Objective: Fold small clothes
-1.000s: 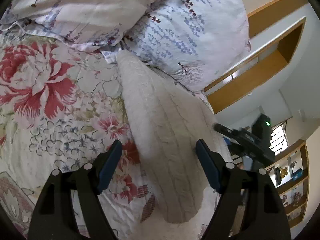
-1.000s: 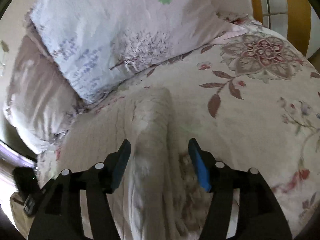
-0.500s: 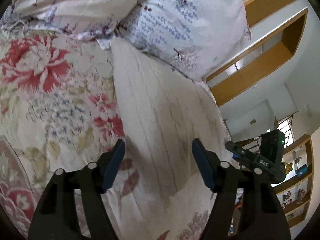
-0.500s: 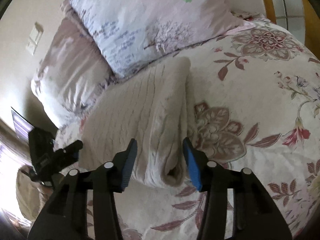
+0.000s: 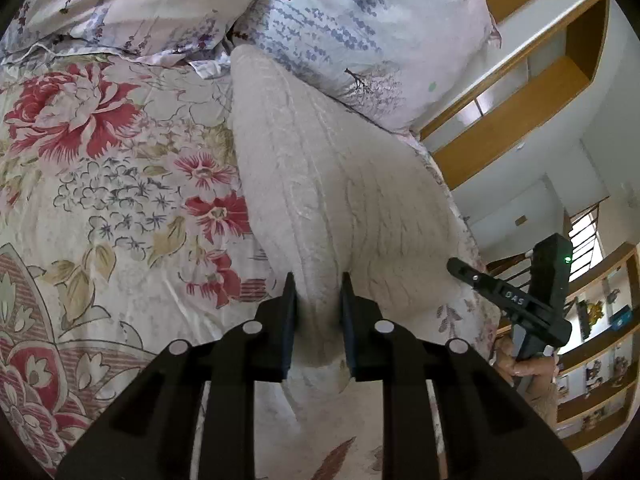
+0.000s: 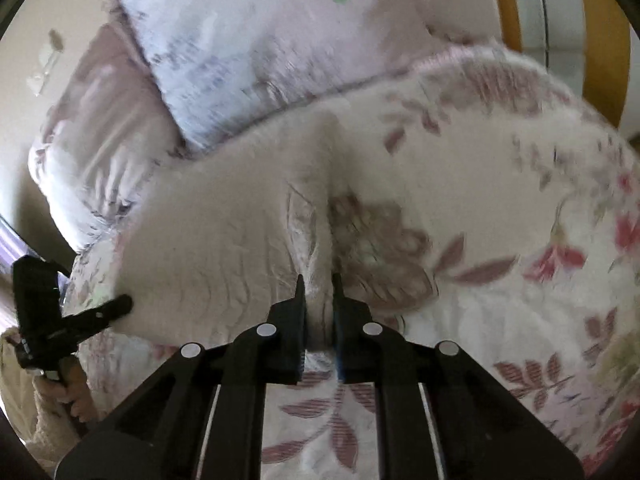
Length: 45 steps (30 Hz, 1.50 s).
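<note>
A cream cable-knit garment (image 5: 320, 184) lies folded lengthwise on the floral bedspread (image 5: 100, 184), reaching from the pillows toward me. My left gripper (image 5: 318, 292) is shut on its near left edge. My right gripper (image 6: 318, 292) is shut on the near right edge of the same garment (image 6: 224, 232). The right gripper also shows at the right of the left wrist view (image 5: 516, 300), and the left gripper at the left of the right wrist view (image 6: 80, 312). The right wrist view is motion-blurred.
Two floral pillows (image 5: 352, 28) lie against the garment's far end at the head of the bed. Wooden shelving (image 5: 520, 92) and a bookcase (image 5: 600, 360) stand beyond the bed's right side. The bedspread (image 6: 500, 240) extends to the right of the garment.
Both grippers were open and straddling the garment's near edges; they have now closed on it. The right wrist view has turned blurry with motion.
</note>
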Each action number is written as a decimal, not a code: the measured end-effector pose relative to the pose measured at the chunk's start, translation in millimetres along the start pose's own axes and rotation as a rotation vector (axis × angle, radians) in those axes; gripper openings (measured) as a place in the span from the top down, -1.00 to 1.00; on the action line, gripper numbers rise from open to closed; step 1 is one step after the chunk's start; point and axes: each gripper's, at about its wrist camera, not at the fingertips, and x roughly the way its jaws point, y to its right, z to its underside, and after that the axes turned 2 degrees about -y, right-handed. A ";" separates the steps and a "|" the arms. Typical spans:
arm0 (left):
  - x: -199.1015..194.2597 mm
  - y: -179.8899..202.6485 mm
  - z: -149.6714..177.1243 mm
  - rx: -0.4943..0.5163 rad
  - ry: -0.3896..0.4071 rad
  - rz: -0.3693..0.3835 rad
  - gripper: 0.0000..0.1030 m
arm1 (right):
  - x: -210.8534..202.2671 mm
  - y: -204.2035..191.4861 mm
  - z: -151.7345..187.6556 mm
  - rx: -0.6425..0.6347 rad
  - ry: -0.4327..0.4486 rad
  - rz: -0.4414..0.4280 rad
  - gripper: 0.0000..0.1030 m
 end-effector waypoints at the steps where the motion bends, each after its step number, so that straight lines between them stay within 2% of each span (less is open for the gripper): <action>1: 0.3 0.3 -0.1 0.005 0.000 -0.004 0.59 | -0.1 2.3 0.0 0.013 0.006 -0.016 0.79; 4: -0.6 0.0 -2.4 0.001 -0.008 -0.012 0.41 | -2.7 3.2 -3.0 0.020 -0.012 -0.036 0.74; 6: -2.6 1.2 -4.7 0.001 -0.006 -0.013 0.17 | -6.7 4.7 -6.1 0.043 -0.023 -0.069 0.56; 8: -7.8 3.0 -9.0 0.000 0.021 -0.024 -0.32 | -11.6 8.1 -9.0 0.080 -0.013 -0.114 0.22; 11: -9.3 6.3 -21.4 0.002 0.049 -0.041 -0.55 | -18.5 14.0 -25.6 0.149 0.034 -0.193 0.15; 13: -7.6 7.9 -31.3 -0.001 0.056 -0.061 -0.58 | -14.9 13.3 -37.1 0.170 0.037 -0.211 0.15; 18: 10.0 19.4 -57.4 0.073 0.059 -0.259 -0.60 | 15.2 16.6 -59.7 0.200 0.000 -0.210 0.15; 20: 15.4 21.3 -61.7 0.088 0.051 -0.292 -0.62 | 25.7 17.9 -62.2 0.214 -0.019 -0.203 0.15; 22: 17.0 21.3 -62.7 0.091 0.048 -0.295 -0.64 | 33.3 16.4 -61.8 0.214 -0.031 -0.203 0.16; 24: 19.7 21.7 -65.1 0.093 0.044 -0.298 -0.64 | 37.2 14.7 -60.1 0.204 -0.036 -0.204 0.27; 26: 21.7 22.3 -66.8 0.093 0.043 -0.297 -0.64 | 39.8 12.9 -59.0 0.186 -0.036 -0.188 0.53; 29: 21.3 22.1 -68.1 0.092 0.042 -0.296 -0.64 | 36.6 11.0 -58.9 0.155 -0.001 -0.180 0.78; 32: 21.1 22.0 -69.1 0.081 0.038 -0.290 -0.64 | 28.9 8.5 -61.6 0.141 0.041 -0.179 0.79; 36: 21.0 22.3 -69.5 0.065 0.032 -0.267 -0.64 | 21.3 6.1 -63.6 0.124 0.100 -0.120 0.81; 39: 23.0 19.5 -69.6 0.045 0.020 -0.235 -0.64 | 37.9 17.2 -60.2 0.166 0.052 -0.046 0.81; 41: 23.7 16.3 -69.3 0.026 0.016 -0.216 -0.64 | 48.1 26.2 -55.6 0.197 0.026 -0.052 0.81; 45: 25.9 8.4 -70.3 -0.027 0.007 -0.163 -0.64 | 48.6 23.6 -55.4 0.181 0.017 -0.043 0.76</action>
